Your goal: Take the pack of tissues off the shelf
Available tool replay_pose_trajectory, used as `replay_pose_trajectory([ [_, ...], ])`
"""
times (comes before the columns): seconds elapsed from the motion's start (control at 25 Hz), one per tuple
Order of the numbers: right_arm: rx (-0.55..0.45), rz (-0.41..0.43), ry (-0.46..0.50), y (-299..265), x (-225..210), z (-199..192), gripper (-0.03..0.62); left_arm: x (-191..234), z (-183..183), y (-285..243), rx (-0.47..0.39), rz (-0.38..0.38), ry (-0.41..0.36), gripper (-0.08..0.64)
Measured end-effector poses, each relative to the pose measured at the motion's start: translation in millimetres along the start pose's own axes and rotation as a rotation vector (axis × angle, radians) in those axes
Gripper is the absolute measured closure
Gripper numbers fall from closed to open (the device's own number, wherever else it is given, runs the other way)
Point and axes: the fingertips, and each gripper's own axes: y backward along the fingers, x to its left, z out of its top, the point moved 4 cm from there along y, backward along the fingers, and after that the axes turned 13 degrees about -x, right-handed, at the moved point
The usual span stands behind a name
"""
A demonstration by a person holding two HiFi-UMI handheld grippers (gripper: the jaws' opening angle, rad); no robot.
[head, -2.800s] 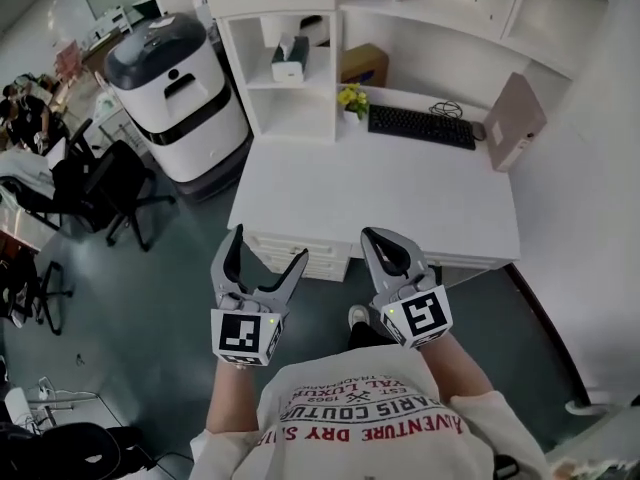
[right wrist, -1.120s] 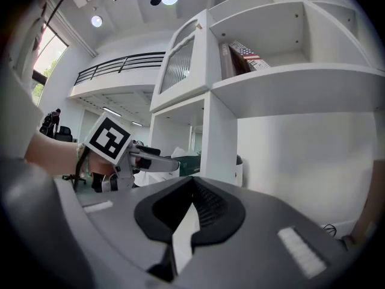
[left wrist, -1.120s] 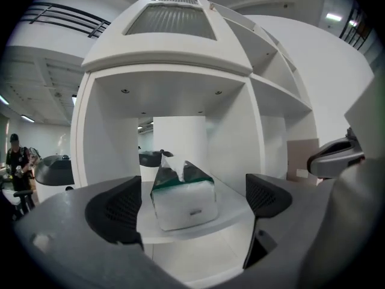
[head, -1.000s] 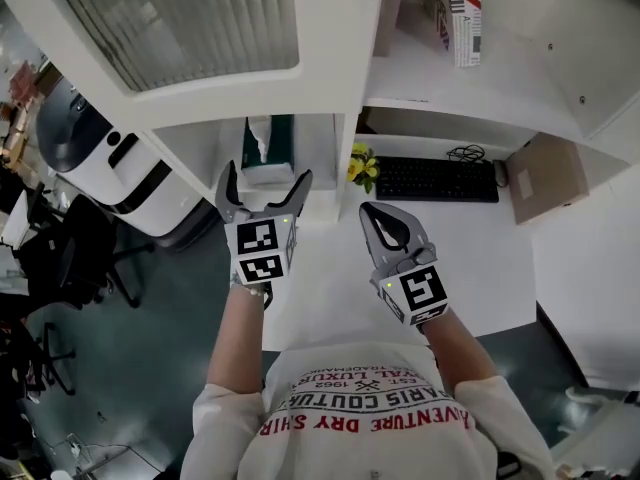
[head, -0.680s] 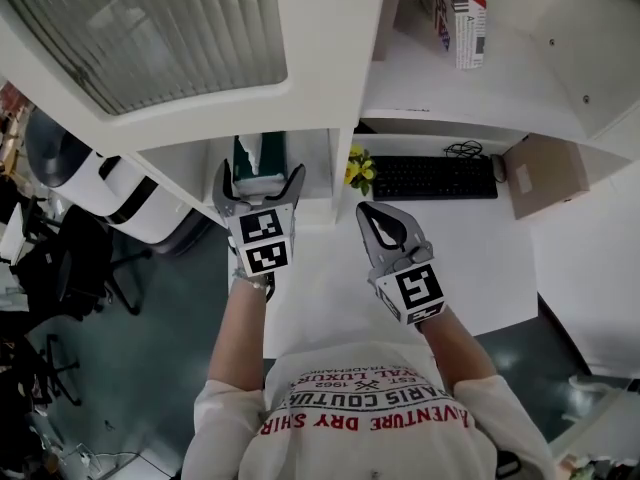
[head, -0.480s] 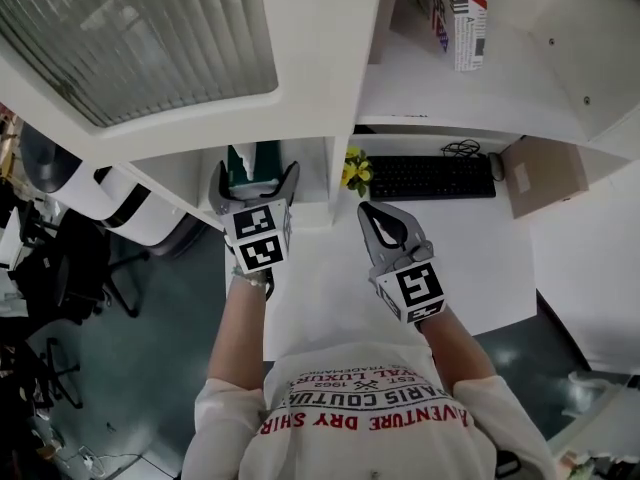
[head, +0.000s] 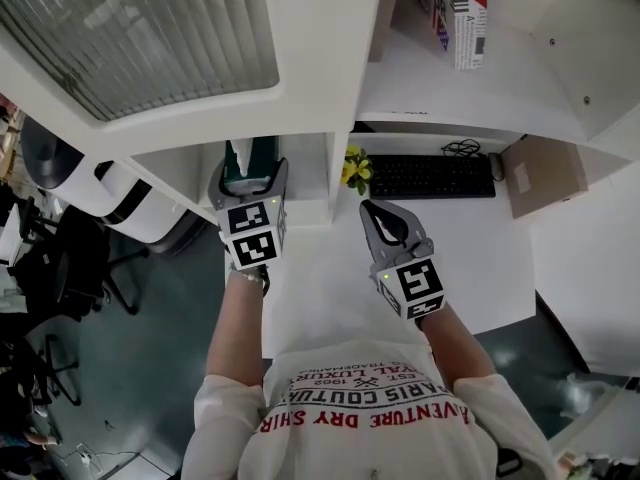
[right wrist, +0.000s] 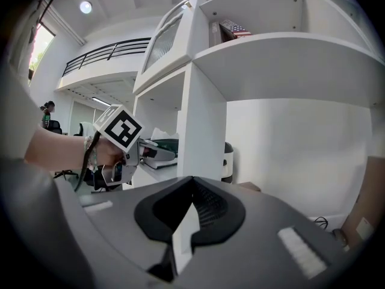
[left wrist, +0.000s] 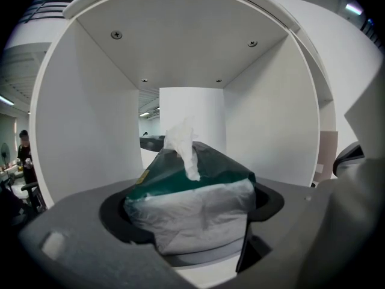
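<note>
The pack of tissues (left wrist: 192,200), green on top and clear plastic below with a white tissue sticking up, lies in a white shelf compartment (left wrist: 84,131). My left gripper (left wrist: 189,224) reaches into that compartment with the pack between its jaws. The jaws are closing and both pads touch the pack's sides. In the head view the left gripper (head: 248,180) flanks the pack (head: 250,156) under the cabinet. My right gripper (head: 370,208) hangs shut and empty over the white desk (head: 480,258), to the right of the shelf. In the right gripper view the shut right gripper (right wrist: 191,188) points past the left gripper (right wrist: 157,151).
A glass-fronted cabinet (head: 140,28) overhangs the compartment. On the desk are yellow flowers (head: 350,168), a black keyboard (head: 433,178) and a cardboard box (head: 545,173). Books (head: 462,8) stand on the upper shelf. A white machine (head: 90,183) and office chairs (head: 90,258) stand at the left.
My left gripper has pushed forward into the shelf compartment, come round the tissue pack, and its jaws have narrowed onto it. The right gripper has hardly moved.
</note>
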Motion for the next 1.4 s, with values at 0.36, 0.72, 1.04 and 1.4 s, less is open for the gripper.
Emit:
replay_pose_trajectory([
  [0.36, -0.037, 0.019, 0.038, 16, 13, 22, 0.592, 4, 21, 31, -0.036, -0.006, 0.04, 0.133],
  [0.72, -0.044, 0.051, 0.018, 49, 29, 21, 0.592, -16, 31, 105, -0.068, -0.056, 0.022, 0.13],
  [1.04, -0.072, 0.084, -0.024, 86, 34, 20, 0.592, -56, 23, 169, -0.12, -0.104, 0.028, 0.129],
  [1.4, -0.104, 0.131, -0.05, 113, 26, 27, 0.592, -100, 23, 226, -0.185, -0.231, -0.049, 0.129],
])
